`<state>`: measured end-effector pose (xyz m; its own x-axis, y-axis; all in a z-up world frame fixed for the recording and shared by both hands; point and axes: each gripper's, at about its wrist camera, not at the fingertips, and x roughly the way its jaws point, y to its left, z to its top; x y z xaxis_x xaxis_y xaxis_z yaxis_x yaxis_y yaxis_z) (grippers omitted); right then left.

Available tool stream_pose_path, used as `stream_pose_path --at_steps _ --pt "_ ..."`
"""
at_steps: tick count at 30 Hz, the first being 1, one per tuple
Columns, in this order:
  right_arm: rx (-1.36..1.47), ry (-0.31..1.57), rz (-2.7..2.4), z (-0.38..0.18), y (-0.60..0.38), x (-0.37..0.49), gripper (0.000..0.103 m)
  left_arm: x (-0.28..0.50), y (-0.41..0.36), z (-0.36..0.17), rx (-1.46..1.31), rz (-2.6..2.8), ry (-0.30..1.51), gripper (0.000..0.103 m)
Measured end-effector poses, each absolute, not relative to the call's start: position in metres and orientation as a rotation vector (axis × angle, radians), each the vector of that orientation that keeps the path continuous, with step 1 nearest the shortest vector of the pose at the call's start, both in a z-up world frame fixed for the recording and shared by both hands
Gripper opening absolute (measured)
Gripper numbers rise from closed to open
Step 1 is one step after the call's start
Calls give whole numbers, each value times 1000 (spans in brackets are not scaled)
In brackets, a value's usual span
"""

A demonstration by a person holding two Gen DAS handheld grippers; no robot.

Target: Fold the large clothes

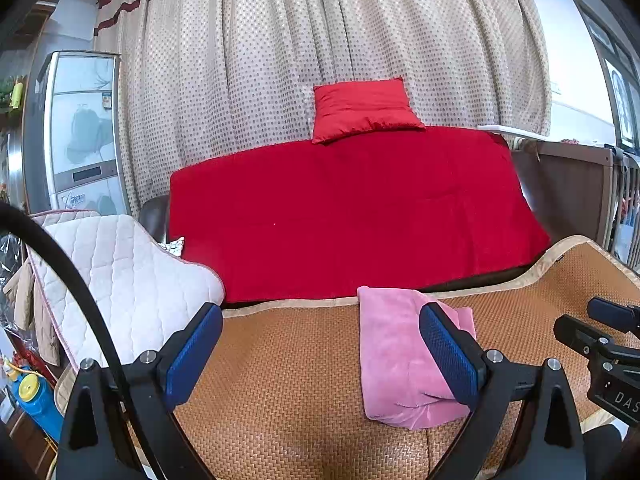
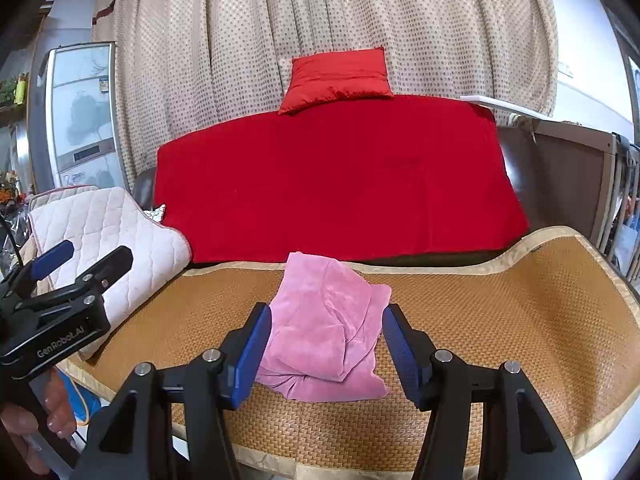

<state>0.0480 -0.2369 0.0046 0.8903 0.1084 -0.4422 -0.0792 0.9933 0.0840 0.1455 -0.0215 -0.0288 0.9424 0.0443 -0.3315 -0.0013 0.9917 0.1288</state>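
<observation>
A pink garment [image 1: 404, 356] lies folded into a compact bundle on the woven orange mat [image 1: 280, 380]. It also shows in the right wrist view [image 2: 324, 332], near the mat's [image 2: 500, 320] far edge. My left gripper [image 1: 320, 356] is open and empty above the mat, left of the garment; its right finger overlaps the cloth in view. My right gripper [image 2: 324, 356] is open, its fingers either side of the garment's near part, not holding it. The left gripper [image 2: 80, 264] shows at the left of the right wrist view, and the right gripper [image 1: 600, 320] at the right of the left wrist view.
A red blanket [image 1: 352, 216] covers a sofa behind the mat, with a red cushion [image 1: 360, 108] on top. A white quilted pad [image 1: 120, 280] lies to the left. A dotted curtain [image 1: 320, 40] hangs behind. A dark wooden cabinet [image 1: 568, 188] stands at the right.
</observation>
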Motion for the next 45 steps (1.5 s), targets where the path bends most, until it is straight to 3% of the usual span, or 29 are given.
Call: stream_pose_path --at_steps 34,45 --pt "39 476 91 2 -224 50 62 150 -10 -34 116 24 347 99" --pt "41 534 99 -24 -228 83 62 179 -12 -60 127 -4 398 99"
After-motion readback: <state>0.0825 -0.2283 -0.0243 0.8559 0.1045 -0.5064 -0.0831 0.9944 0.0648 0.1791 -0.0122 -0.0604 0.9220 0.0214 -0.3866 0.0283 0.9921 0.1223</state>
